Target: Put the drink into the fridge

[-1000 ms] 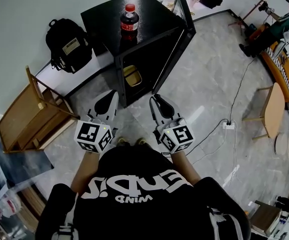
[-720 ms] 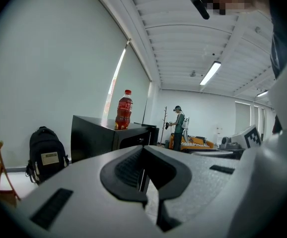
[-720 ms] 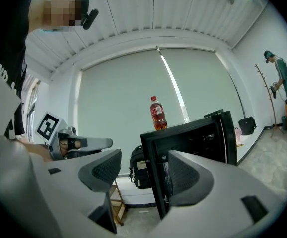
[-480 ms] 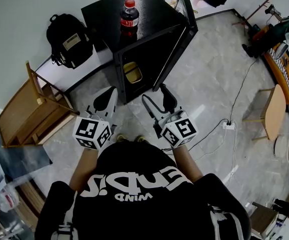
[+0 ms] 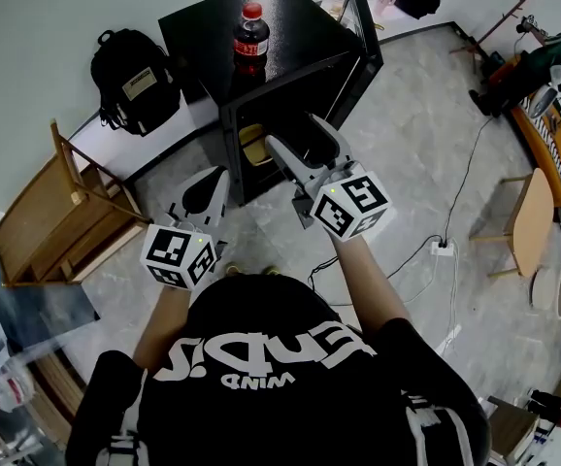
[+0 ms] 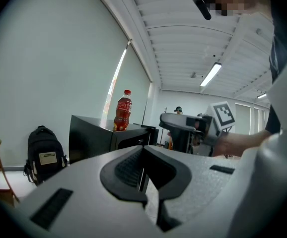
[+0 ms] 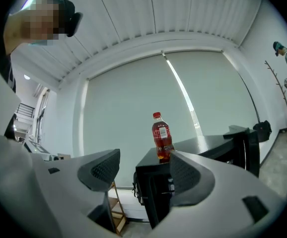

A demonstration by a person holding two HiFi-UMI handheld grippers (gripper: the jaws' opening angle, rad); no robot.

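So the drink [image 5: 251,35], a red-capped bottle of dark soda, is standing upright on top of the black fridge [image 5: 305,29], toward the back-left part of the lid and not inside it. The fridge door [image 5: 358,61] is swung open on the right side, and there's something yellowish [image 5: 256,147] sitting inside down low.

The right gripper [image 5: 297,134] is held up in front of the open fridge. Its jaws have just been opening and are spread wide now, with nothing between them. In the right gripper view the bottle [image 7: 162,143] shows up in the gap between the two jaws, closer to the right-hand one, with its base just above that jaw's tip. It's well beyond the jaws though, nowhere near touching, and you're basically looking past them at it.

The left gripper [image 5: 214,184] hangs lower and off to the left, pointing at the fridge's lower front corner. Its jaws are clenched together, empty. From the left gripper view the bottle [image 6: 122,110] is up and to the left of the closed jaws, well apart from them.

Other stuff around: a black backpack [image 5: 135,83] on the floor against the wall left of the fridge, and a wooden chair thing [image 5: 62,221] further left.
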